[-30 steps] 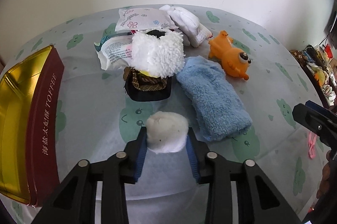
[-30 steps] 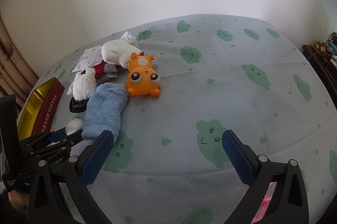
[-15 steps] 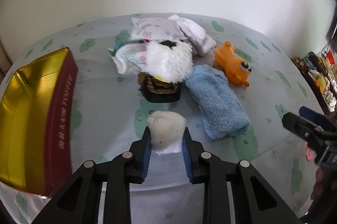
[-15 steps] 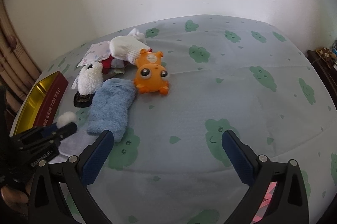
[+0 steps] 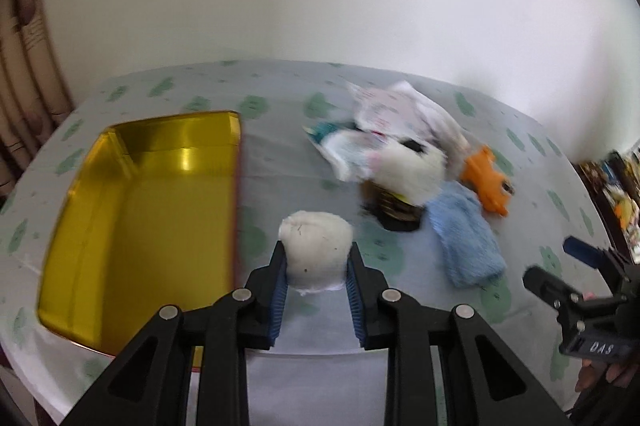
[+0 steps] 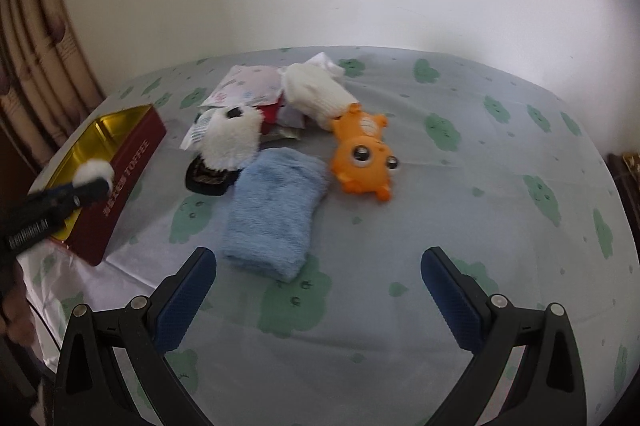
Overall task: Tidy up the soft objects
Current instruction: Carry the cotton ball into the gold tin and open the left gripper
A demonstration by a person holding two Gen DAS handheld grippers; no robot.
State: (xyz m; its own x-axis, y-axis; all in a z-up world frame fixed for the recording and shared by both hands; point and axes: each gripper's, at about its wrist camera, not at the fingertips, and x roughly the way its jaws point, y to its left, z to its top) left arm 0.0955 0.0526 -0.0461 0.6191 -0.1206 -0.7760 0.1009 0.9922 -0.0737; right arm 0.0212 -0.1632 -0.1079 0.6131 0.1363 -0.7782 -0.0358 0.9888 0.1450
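My left gripper [image 5: 316, 264] is shut on a white cotton ball [image 5: 316, 246], held above the cloth just right of the open gold-lined tin [image 5: 140, 226]. From the right wrist view the same white cotton ball [image 6: 94, 170] hangs over the tin's [image 6: 120, 162] near rim. My right gripper [image 6: 318, 276] stands open and empty above the cloth, in front of the folded blue towel [image 6: 276, 214]. An orange squeaky toy [image 6: 362, 158], a white fluffy mitt [image 6: 230, 142] on a dark pouch [image 6: 210, 180], a white sock [image 6: 316, 94] and tissue packs [image 6: 248, 86] lie in a heap behind.
The table carries a grey cloth with green cloud prints [image 6: 480, 186]. A white wall stands behind and a curtain [image 6: 36, 66] hangs at the left. A cluttered shelf [image 5: 616, 186] sits beyond the right edge. A hand [image 5: 600, 378] holds the right gripper's body.
My left gripper closed on the cotton ball, lifted it and carried it left toward the tin. My right gripper shifted toward the blue towel, still open.
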